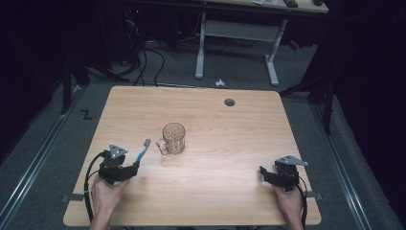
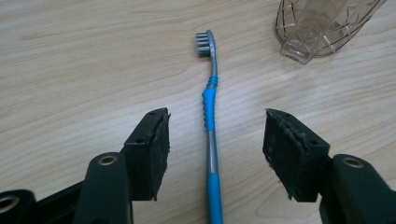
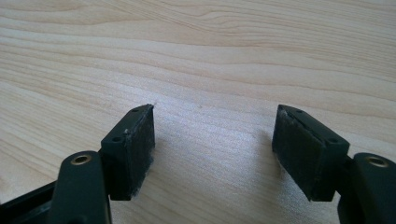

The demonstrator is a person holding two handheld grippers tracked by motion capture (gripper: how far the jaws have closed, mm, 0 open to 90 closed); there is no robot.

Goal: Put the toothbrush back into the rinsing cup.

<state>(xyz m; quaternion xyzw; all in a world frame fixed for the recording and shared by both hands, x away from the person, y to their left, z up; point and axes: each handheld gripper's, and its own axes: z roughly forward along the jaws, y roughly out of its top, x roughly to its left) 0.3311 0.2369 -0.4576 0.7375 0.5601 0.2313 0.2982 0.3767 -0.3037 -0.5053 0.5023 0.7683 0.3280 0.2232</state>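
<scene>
Left gripper view puts the toothbrush flat on the worktop, handle running straight up the gap of the left hand-held gripper; jaws apart, pads clear of the handle on both sides, nothing clamped; bristle head pointing away, towards the clear glass mug at upper right. High view shows the same from above: brush just left of the mug, left hand-held gripper at its near end. Likely step: pick up the brush. Best done by keeping the handle centred between the pads, sinking until the tips nearly touch wood, closing on the blue grip section rather than the thin grey neck; thin flat thing, so easy to pinch askew or skid. Right hand-held gripper parked near the right edge, jaws apart over bare wood, holding nothing.
</scene>
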